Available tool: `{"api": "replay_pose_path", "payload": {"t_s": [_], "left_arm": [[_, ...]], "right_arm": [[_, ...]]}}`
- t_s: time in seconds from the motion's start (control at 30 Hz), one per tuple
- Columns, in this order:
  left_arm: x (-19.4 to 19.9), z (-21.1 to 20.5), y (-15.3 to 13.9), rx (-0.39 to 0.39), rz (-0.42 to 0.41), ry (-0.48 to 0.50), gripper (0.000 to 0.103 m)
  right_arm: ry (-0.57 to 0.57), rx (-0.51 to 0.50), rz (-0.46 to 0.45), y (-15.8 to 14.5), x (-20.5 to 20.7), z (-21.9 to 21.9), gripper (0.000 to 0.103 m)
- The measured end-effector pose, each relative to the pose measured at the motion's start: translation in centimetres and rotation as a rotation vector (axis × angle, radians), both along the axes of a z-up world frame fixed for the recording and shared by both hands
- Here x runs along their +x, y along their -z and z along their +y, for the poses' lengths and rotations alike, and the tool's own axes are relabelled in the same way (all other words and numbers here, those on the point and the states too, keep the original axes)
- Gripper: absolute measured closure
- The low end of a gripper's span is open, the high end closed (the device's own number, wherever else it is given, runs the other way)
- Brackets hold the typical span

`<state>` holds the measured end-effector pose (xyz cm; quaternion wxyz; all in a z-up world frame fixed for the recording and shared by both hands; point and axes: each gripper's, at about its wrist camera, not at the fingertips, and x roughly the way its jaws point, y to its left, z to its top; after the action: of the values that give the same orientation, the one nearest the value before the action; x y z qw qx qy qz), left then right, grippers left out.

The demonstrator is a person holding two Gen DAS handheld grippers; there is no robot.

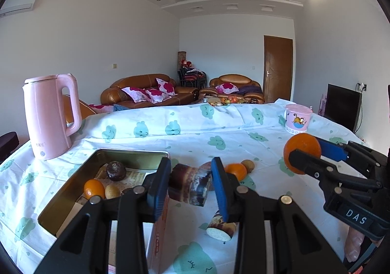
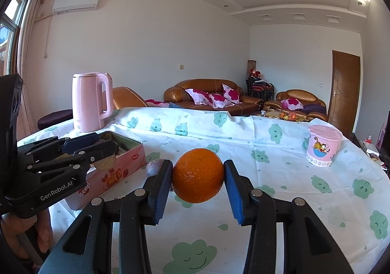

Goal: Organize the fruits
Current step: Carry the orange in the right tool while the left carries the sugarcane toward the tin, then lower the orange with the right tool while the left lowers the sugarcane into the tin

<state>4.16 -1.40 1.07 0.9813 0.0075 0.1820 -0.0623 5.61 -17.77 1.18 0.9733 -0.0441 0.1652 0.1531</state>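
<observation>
Orange (image 2: 198, 175) sits clamped between right fingers (image 2: 159, 191); left fingers (image 1: 158, 185) grip sugarcane piece (image 1: 190, 183).

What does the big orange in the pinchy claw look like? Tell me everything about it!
The orange is round, bright and bumpy-skinned, with a small dimple near its top and a rougher patch low on the front. It looks whole and unpeeled. The right gripper holds it up above the cloud-print tablecloth, its two blue pads pressing the left and right sides. Nothing else touches it. In the left wrist view the same orange hangs to the right of the open tin, not yet inside.
</observation>
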Motion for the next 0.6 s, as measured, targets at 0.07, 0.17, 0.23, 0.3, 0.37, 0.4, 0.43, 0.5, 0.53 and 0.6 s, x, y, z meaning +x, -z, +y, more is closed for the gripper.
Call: {"api": "replay_pose_path", "payload": {"t_s": [0.07,0.17,0.23,0.3,0.37,0.4,0.43,0.5,0.53,0.6], "left_arm": [[0.0,0.6,0.0,0.002,0.0,-0.015,0.067],[0.1,1.8,0.0,0.0,0.006,-0.047,0.067],[0.2,2.7,0.0,-0.008,0.017,-0.063,0.067],[0.5,3.7,0.1,-0.012,0.027,-0.083,0.067],[0.6,4.5,0.3,-0.011,0.035,-0.105,0.067],[0.7,4.9,0.3,-0.012,0.038,-0.116,0.067],[0.7,5.3,0.3,-0.014,0.04,-0.126,0.067],[0.7,6.2,0.2,-0.014,0.041,-0.149,0.067],[0.7,6.6,0.2,-0.016,0.043,-0.16,0.067],[0.9,7.4,0.2,-0.021,0.048,-0.177,0.067]], "right_arm": [[-0.022,-0.008,0.005,0.0,0.3,0.8,0.058],[-0.06,-0.01,0.014,0.0,0.8,2.1,0.058],[-0.083,-0.016,0.016,-0.1,1.0,3.1,0.058],[-0.109,-0.019,0.018,-0.2,1.2,4.0,0.058],[-0.13,-0.022,0.02,-0.4,1.3,4.8,0.058],[-0.14,-0.022,0.022,-0.5,1.5,5.2,0.058],[-0.15,-0.021,0.027,-0.6,1.7,5.5,0.058],[-0.17,-0.022,0.033,-0.7,2.0,6.2,0.058],[-0.178,-0.026,0.034,-0.8,2.1,6.6,0.058],[-0.194,-0.034,0.034,-0.9,2.3,7.5,0.058]]}}
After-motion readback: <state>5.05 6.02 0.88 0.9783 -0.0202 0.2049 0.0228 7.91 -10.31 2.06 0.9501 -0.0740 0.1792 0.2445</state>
